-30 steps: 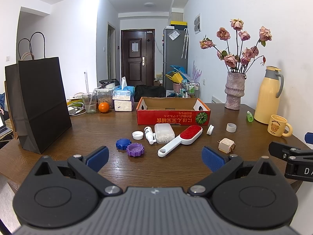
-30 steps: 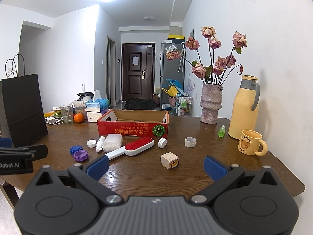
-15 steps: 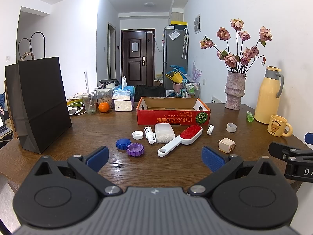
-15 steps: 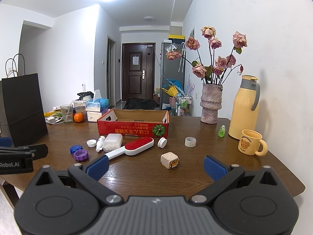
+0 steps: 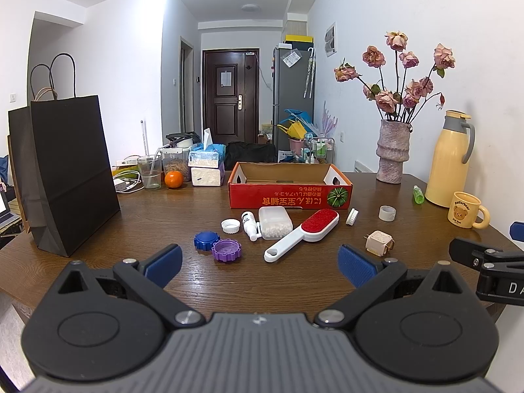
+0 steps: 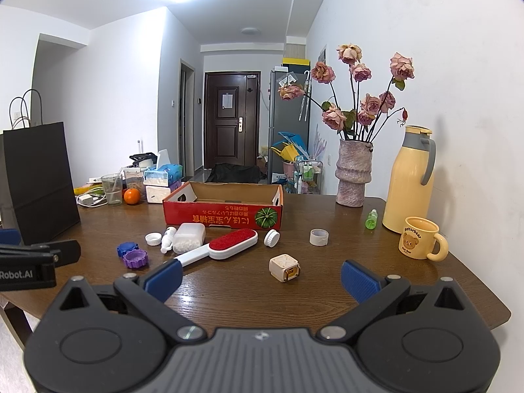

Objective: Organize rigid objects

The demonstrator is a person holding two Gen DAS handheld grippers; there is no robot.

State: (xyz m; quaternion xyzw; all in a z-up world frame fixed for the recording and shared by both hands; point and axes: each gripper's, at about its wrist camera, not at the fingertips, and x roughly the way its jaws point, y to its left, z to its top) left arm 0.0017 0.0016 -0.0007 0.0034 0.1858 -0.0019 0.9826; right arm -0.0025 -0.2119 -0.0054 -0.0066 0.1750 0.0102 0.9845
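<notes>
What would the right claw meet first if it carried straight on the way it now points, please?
Probably the small beige cube: it lies on the table just ahead of the open right claw, slightly right of centre. Depth is unclear, and the claw may pass above it.

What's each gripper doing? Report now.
Left gripper: open, fingers wide apart, holding nothing.
Right gripper: open, fingers wide apart, holding nothing.
</notes>
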